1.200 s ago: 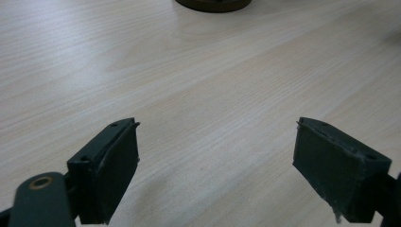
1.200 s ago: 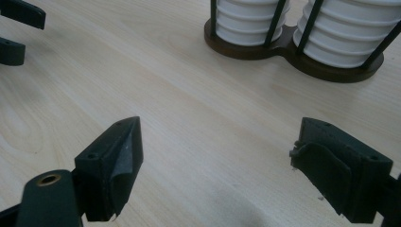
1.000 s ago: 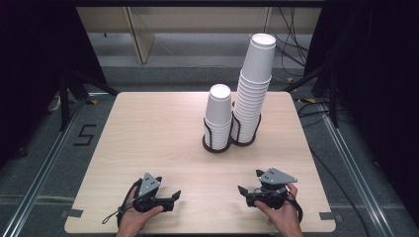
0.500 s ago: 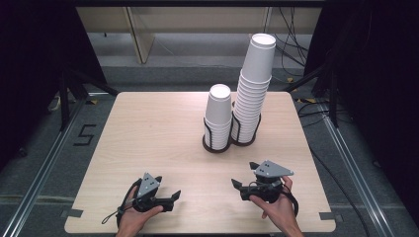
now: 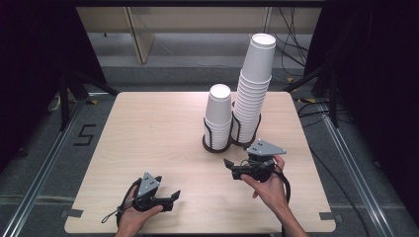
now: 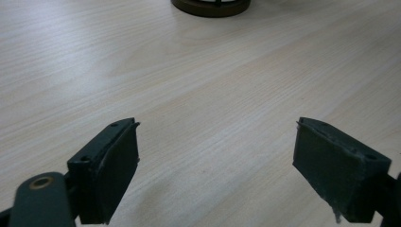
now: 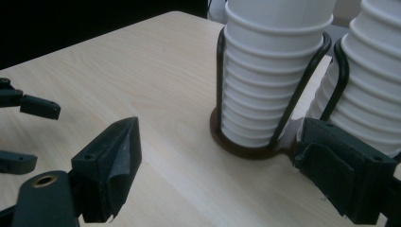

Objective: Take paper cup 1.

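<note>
Two stacks of white paper cups, both untouched; right gripper now lifted off the table and closing on the shorter one.

Largest first: the pale wooden table [image 5: 148, 143] carries a tall stack of white paper cups [image 5: 253, 94] and, just beside it on its left, a short stack of white paper cups [image 5: 218, 116], each in a dark wire ring holder [image 7: 246, 142]. Against a second ago, the black right gripper [image 5: 232, 165] has risen and moved forward toward the short stack; its jaws stand wide apart with nothing between them, near the holder base but not touching. The black left gripper [image 5: 173, 196] has stayed low near the table's front edge, jaws apart and empty. Judgement: approach phase, with a grasp on the short stack likely next.
</note>
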### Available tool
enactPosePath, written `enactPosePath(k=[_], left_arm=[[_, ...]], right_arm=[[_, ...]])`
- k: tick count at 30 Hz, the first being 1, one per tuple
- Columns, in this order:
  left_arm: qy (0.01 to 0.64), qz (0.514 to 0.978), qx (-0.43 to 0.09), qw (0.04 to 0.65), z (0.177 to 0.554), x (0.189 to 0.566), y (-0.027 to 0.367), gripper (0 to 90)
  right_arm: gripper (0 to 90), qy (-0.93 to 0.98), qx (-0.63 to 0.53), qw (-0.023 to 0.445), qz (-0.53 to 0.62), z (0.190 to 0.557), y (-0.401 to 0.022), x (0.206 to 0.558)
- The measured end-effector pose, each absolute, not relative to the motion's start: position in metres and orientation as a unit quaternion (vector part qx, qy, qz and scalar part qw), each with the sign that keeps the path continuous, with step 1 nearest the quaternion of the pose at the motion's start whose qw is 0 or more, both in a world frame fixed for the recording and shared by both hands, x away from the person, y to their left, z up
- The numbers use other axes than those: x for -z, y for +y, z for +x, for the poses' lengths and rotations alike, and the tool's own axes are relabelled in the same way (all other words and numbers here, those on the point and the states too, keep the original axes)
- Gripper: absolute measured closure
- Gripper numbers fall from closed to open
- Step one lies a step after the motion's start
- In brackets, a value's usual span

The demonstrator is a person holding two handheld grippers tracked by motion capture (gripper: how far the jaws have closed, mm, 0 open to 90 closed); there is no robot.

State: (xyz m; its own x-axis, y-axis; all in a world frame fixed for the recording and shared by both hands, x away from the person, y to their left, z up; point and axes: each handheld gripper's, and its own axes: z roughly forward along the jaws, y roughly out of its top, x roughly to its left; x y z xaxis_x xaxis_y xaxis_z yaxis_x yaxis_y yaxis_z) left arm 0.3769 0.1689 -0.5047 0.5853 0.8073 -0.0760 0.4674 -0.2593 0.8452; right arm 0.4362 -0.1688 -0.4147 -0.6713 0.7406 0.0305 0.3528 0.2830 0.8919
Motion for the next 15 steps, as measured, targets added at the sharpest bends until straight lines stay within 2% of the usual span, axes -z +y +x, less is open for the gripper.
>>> enactPosePath(k=[4,7,15], left_arm=[[0.415,0.768,-0.189,0.45,0.378,0.505,0.17,14.5],[0.413,0.77,-0.188,0.448,0.378,0.505,0.171,14.5],[0.413,0.771,-0.19,0.446,0.377,0.505,0.17,14.5]], right_arm=[[15.9,0.766,-0.488,0.215,0.359,0.445,-0.163,0.405],[20.1,0.76,-0.489,0.224,0.365,0.452,-0.158,0.399],[19.2,0.748,-0.496,0.237,0.372,0.47,-0.151,0.381]])
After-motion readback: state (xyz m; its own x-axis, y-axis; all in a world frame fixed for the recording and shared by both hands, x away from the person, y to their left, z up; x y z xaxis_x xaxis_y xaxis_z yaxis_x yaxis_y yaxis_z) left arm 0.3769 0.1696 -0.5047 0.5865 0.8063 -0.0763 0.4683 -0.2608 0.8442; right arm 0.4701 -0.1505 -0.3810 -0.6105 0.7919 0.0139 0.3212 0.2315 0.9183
